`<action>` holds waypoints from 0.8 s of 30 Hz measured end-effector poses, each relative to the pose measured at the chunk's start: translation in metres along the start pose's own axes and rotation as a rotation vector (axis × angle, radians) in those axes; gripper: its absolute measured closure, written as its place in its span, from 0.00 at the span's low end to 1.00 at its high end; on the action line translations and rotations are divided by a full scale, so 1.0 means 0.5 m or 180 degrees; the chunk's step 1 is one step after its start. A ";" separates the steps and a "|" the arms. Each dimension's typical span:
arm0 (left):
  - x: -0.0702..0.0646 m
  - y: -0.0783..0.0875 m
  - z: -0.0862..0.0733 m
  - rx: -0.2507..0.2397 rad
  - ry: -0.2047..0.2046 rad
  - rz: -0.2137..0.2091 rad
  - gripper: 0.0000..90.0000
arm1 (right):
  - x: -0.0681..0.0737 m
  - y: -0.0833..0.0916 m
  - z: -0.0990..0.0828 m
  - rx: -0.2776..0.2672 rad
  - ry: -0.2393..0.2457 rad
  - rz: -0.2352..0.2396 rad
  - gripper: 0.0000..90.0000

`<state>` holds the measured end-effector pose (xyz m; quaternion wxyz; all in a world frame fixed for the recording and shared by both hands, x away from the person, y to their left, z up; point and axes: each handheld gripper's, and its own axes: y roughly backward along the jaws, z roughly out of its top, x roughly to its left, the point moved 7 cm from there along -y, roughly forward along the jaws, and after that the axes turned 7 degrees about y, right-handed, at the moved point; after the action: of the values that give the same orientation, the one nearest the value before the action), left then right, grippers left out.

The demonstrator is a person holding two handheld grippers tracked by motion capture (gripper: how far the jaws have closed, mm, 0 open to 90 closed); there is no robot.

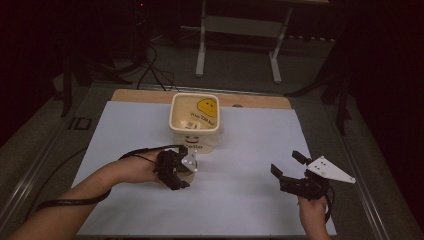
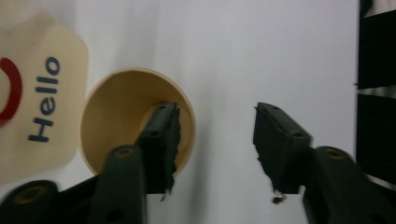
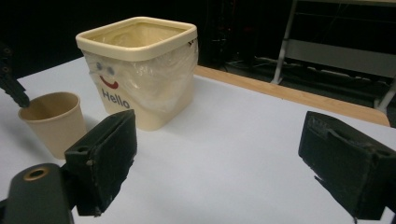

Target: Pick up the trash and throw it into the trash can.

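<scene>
The left hand-held gripper (image 1: 175,170) is hovering directly above a tan paper cup (image 2: 135,121), which is standing upright on the white sheet (image 1: 240,200) covering the table (image 1: 260,101). Its jaws are standing wide apart and gripping nothing; in the left gripper view, one jaw is crossing over the cup's open mouth while the other is hanging over bare sheet beside it. The cup is sitting just in front of a cream square bin (image 1: 195,120) (printed with a smile and the word "Hello", and lined with clear plastic). In the right gripper view the cup (image 3: 53,122) is standing near the bin (image 3: 140,70), apart from it. The right hand-held gripper (image 1: 290,170) is resting low over the sheet, well apart from the cup, with its jaws spread wide and empty.
</scene>
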<state>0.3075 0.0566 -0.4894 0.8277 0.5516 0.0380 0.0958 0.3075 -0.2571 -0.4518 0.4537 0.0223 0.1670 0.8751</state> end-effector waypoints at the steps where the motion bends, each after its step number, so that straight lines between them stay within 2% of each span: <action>1: 0.000 -0.002 0.000 0.0015 -0.0013 -0.0011 0.65 | 0.000 0.000 0.000 0.0001 0.0003 -0.0001 0.13; 9: 0.014 -0.024 -0.005 0.0193 0.0015 -0.0060 0.76 | 0.001 -0.002 -0.001 0.0003 0.0005 0.0015 0.13; 14: 0.026 -0.039 -0.006 0.0275 0.0042 -0.0038 0.78 | 0.002 -0.002 -0.002 0.0017 0.0014 0.0023 0.13; 19: 0.032 -0.050 -0.006 0.0368 -0.0001 0.0025 0.86 | 0.002 -0.003 -0.002 0.0024 0.0017 0.0023 0.13; 23: 0.033 -0.054 -0.008 0.0447 0.0010 -0.0008 0.87 | 0.001 -0.004 -0.004 0.0046 0.0009 0.0029 0.13; 24: 0.035 -0.054 -0.008 0.0444 -0.0005 0.0036 0.89 | 0.001 -0.005 -0.005 0.0047 0.0007 0.0030 0.13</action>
<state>0.3270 0.0534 -0.5153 0.7867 0.6083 0.0408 0.0972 0.3086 -0.2560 -0.4547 0.4492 0.0254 0.1738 0.8760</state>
